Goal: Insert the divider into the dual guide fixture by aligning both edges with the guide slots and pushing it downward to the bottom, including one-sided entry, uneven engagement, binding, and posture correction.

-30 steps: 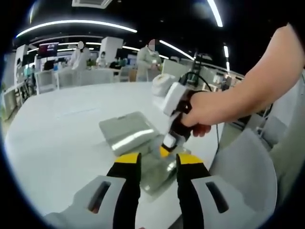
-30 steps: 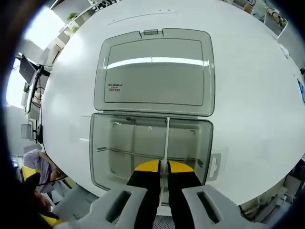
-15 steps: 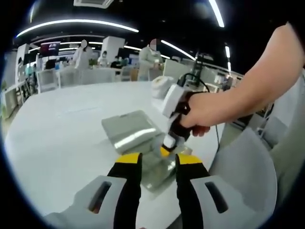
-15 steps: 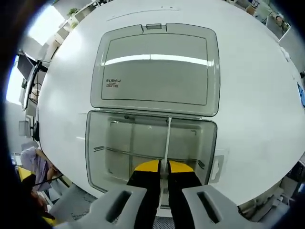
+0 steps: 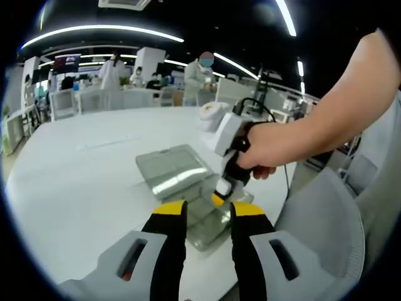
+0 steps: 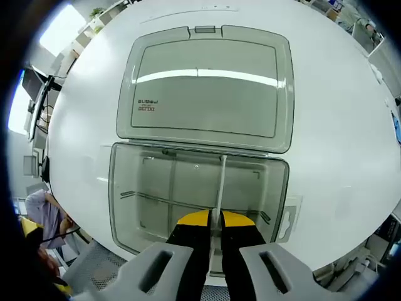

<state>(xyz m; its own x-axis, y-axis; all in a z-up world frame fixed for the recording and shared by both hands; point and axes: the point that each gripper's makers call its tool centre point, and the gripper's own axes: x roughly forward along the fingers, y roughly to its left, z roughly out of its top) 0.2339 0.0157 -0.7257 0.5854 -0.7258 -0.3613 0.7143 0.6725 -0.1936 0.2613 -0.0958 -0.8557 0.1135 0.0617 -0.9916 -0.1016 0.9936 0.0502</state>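
A clear plastic box (image 6: 118,188) lies on the white table with its hinged lid (image 6: 203,88) folded flat open on the far side. A thin pale divider (image 6: 220,182) stands upright inside the box, running from the far wall toward me. My right gripper (image 6: 213,218) is shut on the divider's near edge. From the left gripper view, a hand holds the right gripper (image 5: 220,193) straight down over the box (image 5: 210,231), beside the lid (image 5: 170,168). My left gripper (image 5: 200,210) hovers open in front of the box, holding nothing.
The box sits near the table's front edge (image 6: 351,251). A grey chair (image 5: 326,219) stands at the right. A white roll (image 5: 212,114) rests further back on the table (image 5: 75,169). People stand among desks in the background.
The right gripper has come slightly closer to the box with the divider still in its jaws. The left gripper has hardly moved.
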